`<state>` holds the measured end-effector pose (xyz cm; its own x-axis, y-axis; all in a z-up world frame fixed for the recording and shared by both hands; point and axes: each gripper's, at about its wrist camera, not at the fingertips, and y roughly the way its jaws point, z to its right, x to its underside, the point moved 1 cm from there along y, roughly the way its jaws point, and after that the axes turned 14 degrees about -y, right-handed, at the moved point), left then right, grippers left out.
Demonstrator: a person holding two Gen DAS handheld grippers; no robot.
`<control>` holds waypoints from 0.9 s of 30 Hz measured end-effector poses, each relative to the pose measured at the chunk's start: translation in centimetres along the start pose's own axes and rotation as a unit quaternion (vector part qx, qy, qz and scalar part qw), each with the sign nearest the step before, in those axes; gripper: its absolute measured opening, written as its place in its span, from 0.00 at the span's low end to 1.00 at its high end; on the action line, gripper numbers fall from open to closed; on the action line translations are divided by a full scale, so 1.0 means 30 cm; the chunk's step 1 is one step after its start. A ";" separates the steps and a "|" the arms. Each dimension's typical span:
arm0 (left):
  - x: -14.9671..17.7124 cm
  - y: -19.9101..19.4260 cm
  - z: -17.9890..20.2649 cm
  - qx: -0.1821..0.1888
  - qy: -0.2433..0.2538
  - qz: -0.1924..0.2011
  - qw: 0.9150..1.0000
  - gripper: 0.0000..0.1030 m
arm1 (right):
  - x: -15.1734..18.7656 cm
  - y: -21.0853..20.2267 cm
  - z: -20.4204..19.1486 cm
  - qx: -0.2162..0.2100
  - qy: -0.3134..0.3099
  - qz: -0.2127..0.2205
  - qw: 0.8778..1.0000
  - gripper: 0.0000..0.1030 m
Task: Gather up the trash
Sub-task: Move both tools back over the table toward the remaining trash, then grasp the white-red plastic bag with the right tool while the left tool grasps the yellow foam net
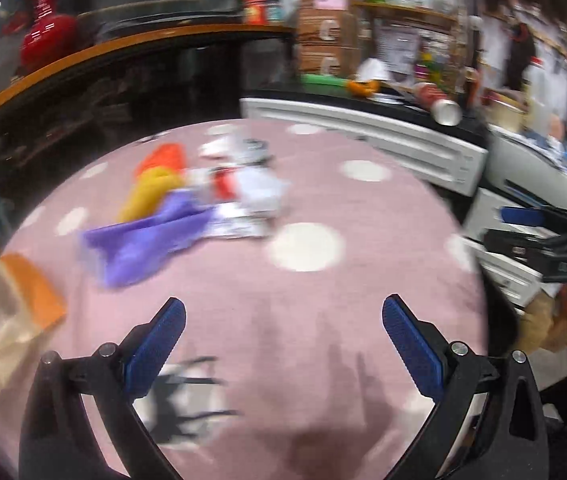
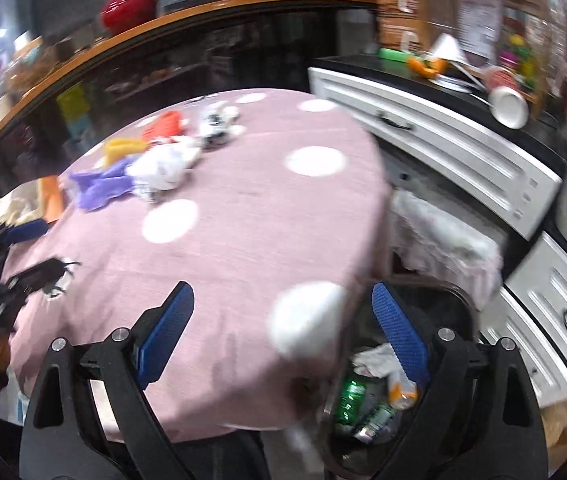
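A pile of trash lies on the far side of a pink, white-dotted tablecloth [image 1: 323, 208]: a purple wrapper [image 1: 143, 240], yellow [image 1: 147, 196] and orange [image 1: 163, 158] pieces, and crumpled white paper [image 1: 251, 184]. My left gripper [image 1: 283, 312] hovers open over the near part of the cloth, empty. The right gripper [image 2: 283, 300] is open and empty at the table's right front edge, above a black bin [image 2: 383, 392] holding cans and crumpled paper. In the right wrist view the trash pile [image 2: 155, 168] sits far left on the tablecloth [image 2: 243, 220].
White drawers [image 2: 443, 152] with a dark top stand right of the table, with a tipped cup [image 2: 507, 104] on top. A wooden-edged counter [image 1: 83, 56] with a red vase runs behind. An orange-topped bag [image 1: 11, 312] sits at the table's left edge.
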<state>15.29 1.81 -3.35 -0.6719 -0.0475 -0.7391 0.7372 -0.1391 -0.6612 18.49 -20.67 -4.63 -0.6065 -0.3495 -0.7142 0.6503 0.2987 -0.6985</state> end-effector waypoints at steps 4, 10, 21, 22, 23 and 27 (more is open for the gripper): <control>-0.041 0.004 -0.153 -0.034 -0.028 0.007 0.999 0.95 | -0.075 0.062 -0.081 -0.030 -0.022 -0.006 0.999 0.87; -0.122 -0.001 -0.284 -0.039 -0.059 0.022 0.997 0.95 | -0.222 0.168 -0.202 -0.079 -0.063 -0.011 0.995 0.87; -0.315 0.188 -0.320 -0.042 -0.047 -0.022 0.998 0.87 | -0.465 0.384 -0.305 -0.085 -0.133 -0.033 0.987 0.74; -0.326 0.214 -0.320 -0.045 -0.043 -0.029 0.998 0.84 | -0.480 0.405 -0.310 -0.084 -0.139 -0.036 0.986 0.73; -0.342 0.248 -0.322 -0.048 -0.038 -0.041 0.997 0.83 | -0.493 0.426 -0.315 -0.086 -0.146 -0.039 0.985 0.70; -0.368 0.335 -0.339 -0.060 -0.031 -0.064 0.996 0.73 | -0.524 0.495 -0.320 -0.081 -0.161 -0.053 0.982 0.66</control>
<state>30.84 10.99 -3.15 -0.7607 -0.0992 -0.6415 0.6466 -0.0293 -0.7623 33.28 -2.21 -4.22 -0.4736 -0.6405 -0.6045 0.4942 0.3749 -0.7844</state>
